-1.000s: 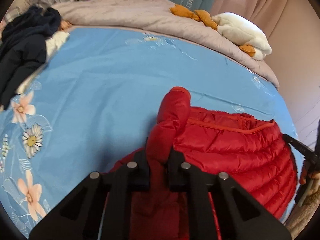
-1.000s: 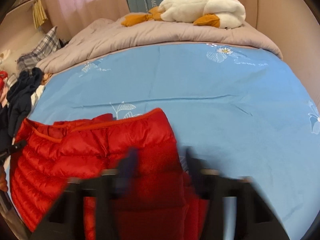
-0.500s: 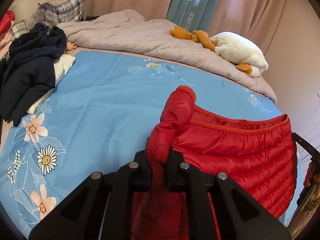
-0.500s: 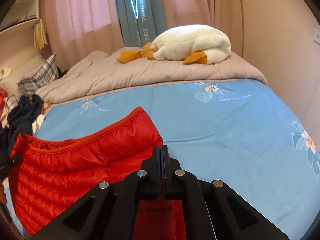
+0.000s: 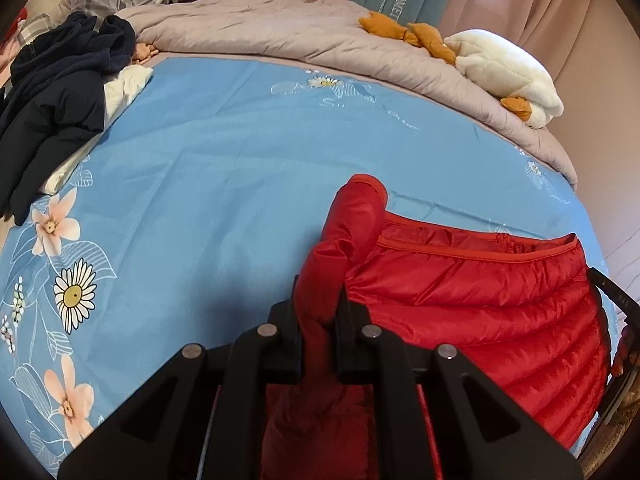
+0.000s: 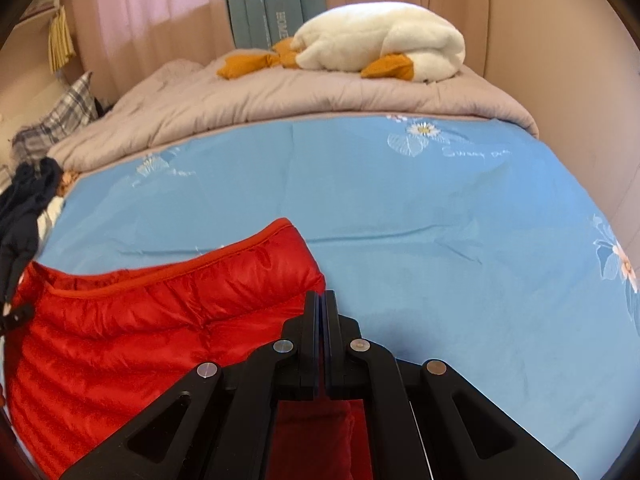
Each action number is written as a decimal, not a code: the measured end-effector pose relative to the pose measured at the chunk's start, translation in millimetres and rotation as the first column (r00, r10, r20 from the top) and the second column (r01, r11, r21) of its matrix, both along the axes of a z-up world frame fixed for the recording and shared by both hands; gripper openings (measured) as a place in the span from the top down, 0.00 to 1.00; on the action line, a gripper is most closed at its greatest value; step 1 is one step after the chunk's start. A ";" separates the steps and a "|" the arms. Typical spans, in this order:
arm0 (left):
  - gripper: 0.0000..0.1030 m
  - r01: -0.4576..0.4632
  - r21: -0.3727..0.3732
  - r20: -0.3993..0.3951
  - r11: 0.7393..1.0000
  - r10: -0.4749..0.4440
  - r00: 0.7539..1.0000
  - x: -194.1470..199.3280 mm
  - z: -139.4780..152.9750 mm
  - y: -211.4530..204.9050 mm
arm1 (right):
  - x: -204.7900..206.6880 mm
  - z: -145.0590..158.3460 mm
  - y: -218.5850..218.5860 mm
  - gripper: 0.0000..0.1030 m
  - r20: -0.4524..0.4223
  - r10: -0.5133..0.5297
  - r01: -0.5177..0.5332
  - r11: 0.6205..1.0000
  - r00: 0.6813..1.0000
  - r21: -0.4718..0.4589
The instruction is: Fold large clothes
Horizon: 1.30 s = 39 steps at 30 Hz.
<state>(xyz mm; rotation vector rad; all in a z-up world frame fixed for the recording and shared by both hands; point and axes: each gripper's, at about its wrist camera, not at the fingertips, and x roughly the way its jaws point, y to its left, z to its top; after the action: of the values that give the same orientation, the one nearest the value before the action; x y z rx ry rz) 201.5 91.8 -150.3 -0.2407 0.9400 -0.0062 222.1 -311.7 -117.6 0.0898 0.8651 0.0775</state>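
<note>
**On the bed, mid-fold**

Across the blue sheet (image 5: 224, 168) lies the red puffer jacket (image 5: 472, 292). Left gripper (image 5: 318, 312) fingers pinch its sleeve; right gripper (image 6: 320, 320) fingers are pressed together, apparently nipping its edge. Next, probably, both carry the fabric across evenly.

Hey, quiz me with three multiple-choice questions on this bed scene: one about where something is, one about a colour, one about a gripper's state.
1. Where is the white plush duck?
A. on the grey quilt
B. on the red puffer jacket
C. on the floor

2. What colour is the floral sheet?
A. green
B. blue
C. yellow

3. The left gripper is:
A. wide open, empty
B. out of view
C. shut on a fold of the jacket

Answers:
1 A, the duck lies on the quilt by the curtains.
2 B, a blue sheet with daisies.
3 C, red fabric bulges between its fingers.
</note>
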 end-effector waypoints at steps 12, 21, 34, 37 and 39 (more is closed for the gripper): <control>0.87 -0.014 -0.002 -0.038 1.000 0.014 0.999 2.3 -12.4 0.0 | 4.3 -18.8 -0.3 0.99 -0.060 0.008 -0.008 1.000 0.998 -0.003; 0.85 -0.023 -0.021 -0.053 1.000 0.022 0.998 2.9 -19.0 1.3 | 6.3 -24.7 3.0 0.99 -0.081 0.006 -0.008 1.000 0.997 -0.021; 0.84 -0.026 -0.029 -0.069 0.999 0.024 0.997 4.1 -24.1 1.6 | 11.1 -32.6 3.2 0.99 -0.111 -0.012 0.007 0.999 0.994 -0.046; 0.83 -0.028 -0.029 -0.071 0.999 0.026 0.997 4.6 -25.0 1.8 | 11.8 -33.6 2.9 0.99 -0.115 -0.013 0.008 0.999 0.993 -0.047; 0.83 -0.027 -0.031 -0.071 0.999 0.025 0.997 4.8 -25.0 2.4 | 11.8 -33.5 3.0 0.99 -0.114 -0.014 0.008 0.999 0.993 -0.049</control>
<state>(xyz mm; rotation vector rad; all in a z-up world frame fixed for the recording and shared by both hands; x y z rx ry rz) 206.3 94.2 -175.3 -0.2840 1.0080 0.0119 233.9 -308.7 -151.1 0.0544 0.9802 0.0415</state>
